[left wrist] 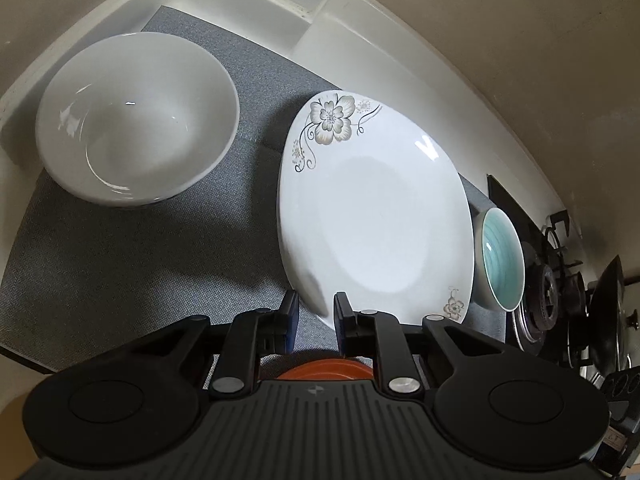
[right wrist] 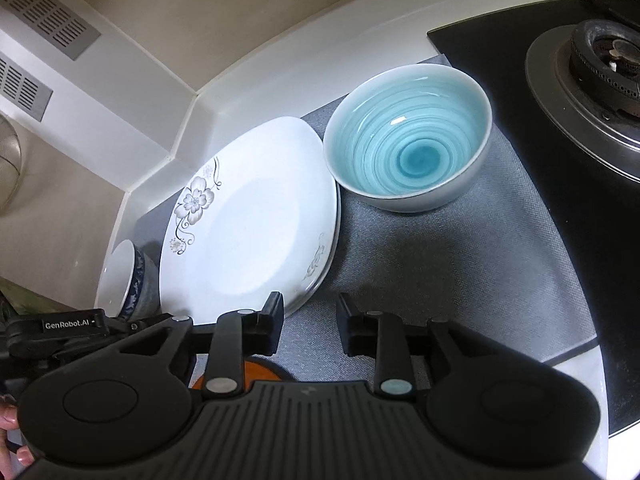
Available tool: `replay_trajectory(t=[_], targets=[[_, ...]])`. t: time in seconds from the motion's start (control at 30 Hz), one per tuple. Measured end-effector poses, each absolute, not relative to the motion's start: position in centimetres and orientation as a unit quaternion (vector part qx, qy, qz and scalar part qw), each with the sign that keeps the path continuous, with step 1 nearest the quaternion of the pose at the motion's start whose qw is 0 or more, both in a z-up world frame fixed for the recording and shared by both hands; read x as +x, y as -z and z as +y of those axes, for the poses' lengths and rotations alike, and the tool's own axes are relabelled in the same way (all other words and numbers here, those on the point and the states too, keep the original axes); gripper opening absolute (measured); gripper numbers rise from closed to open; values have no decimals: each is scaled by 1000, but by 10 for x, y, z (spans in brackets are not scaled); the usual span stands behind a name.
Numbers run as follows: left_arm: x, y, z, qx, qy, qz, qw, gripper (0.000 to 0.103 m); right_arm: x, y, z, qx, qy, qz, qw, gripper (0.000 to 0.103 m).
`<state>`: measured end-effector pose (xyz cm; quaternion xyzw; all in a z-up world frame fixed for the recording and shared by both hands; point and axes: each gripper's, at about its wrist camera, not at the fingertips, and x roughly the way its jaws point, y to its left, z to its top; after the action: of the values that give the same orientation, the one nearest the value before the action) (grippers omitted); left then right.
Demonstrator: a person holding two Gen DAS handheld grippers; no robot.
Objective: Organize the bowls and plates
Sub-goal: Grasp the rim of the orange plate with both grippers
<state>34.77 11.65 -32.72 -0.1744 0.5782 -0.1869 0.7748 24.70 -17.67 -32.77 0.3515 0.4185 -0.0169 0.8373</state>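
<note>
The left tongs [left wrist: 313, 312] stood nearly closed, their blue-padded fingers [left wrist: 291, 320] on either side of the near rim of the flowered white plate [left wrist: 372, 220]; the rim ran into the narrow gap, though whether the pads pressed on it could not be told. That plate lay tilted on the grey mat [left wrist: 120, 264] covering the tabletop, and from the right wrist view it rested on top of a second plate whose edge [right wrist: 320, 280] showed beneath it. A large white bowl [left wrist: 136, 120] sat well apart on the far left of the mat. The right tongs [right wrist: 309, 322] were partly open and held nothing, with bare mat between the fingers; the left finger [right wrist: 272, 312] hung just over the stacked plates' rim. A turquoise spiral-glazed bowl [right wrist: 408, 148] stood just beside the plates, near the black stove top [right wrist: 520, 80] with its gas burner [right wrist: 608, 56]. A small blue-patterned bowl [right wrist: 128, 280] sat behind the plates
</note>
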Motion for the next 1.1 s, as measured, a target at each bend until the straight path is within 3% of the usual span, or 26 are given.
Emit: replay_trajectory(t=[0.1,0.2,0.27,0.37,0.8,1.1], targets=[[351,333,122,-179,176,580,775,21,245,328,-178,352,20,419,836,32],[351,333,128,-186,180,581,771,20,236,330,-170,336,7,436,835,40],[342,322,127,-164,188,571,782,19,225,335,-160,326,-1,454,829,51],[324,312,130,-150,206,559,789,20,208,342,-148,320,-17,468,824,54],[361,335,129,-173,189,583,771,20,177,347,-126,303,-32,480,822,55],[341,331,129,-170,206,595,758,20,171,349,-124,301,-30,478,825,53]])
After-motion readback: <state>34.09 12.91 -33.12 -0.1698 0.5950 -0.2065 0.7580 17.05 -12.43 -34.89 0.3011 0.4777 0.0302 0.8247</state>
